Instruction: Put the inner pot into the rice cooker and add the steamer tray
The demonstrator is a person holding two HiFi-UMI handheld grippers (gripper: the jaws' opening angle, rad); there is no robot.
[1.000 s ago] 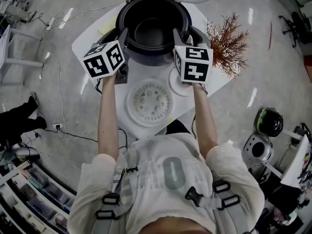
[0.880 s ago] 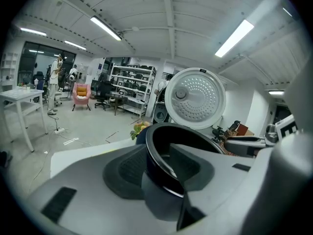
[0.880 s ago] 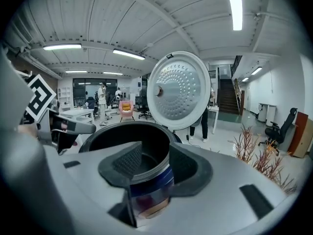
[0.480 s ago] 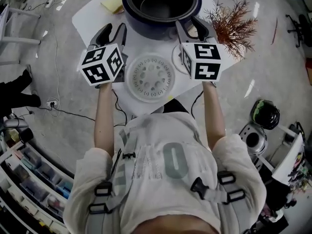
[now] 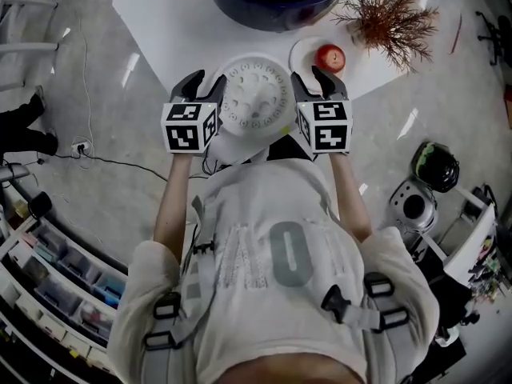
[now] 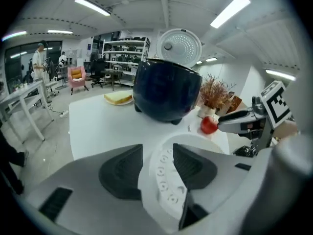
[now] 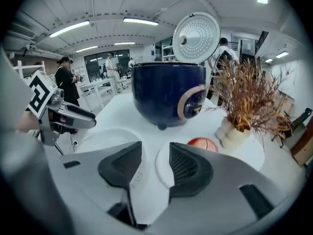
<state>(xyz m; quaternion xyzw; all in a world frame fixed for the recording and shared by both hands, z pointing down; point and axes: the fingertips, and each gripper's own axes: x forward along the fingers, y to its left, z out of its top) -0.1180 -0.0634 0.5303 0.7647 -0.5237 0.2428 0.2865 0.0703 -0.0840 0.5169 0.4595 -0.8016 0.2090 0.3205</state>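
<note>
View along the left gripper (image 6: 159, 155). Its two grey jaws with dark ribbed pads stand apart and have just been opening. Between them we see the rim of the white, round, perforated plastic steamer tray (image 6: 166, 180); the pads do not press on it. The tray lies on the white table (image 6: 98, 126). Beyond stands the dark blue rice cooker (image 6: 166, 92), its round white lid (image 6: 181, 45) raised. To the right we note a red apple (image 6: 209, 125), a dried reddish-brown plant (image 6: 215, 92) and the right gripper (image 6: 232, 123).
</note>
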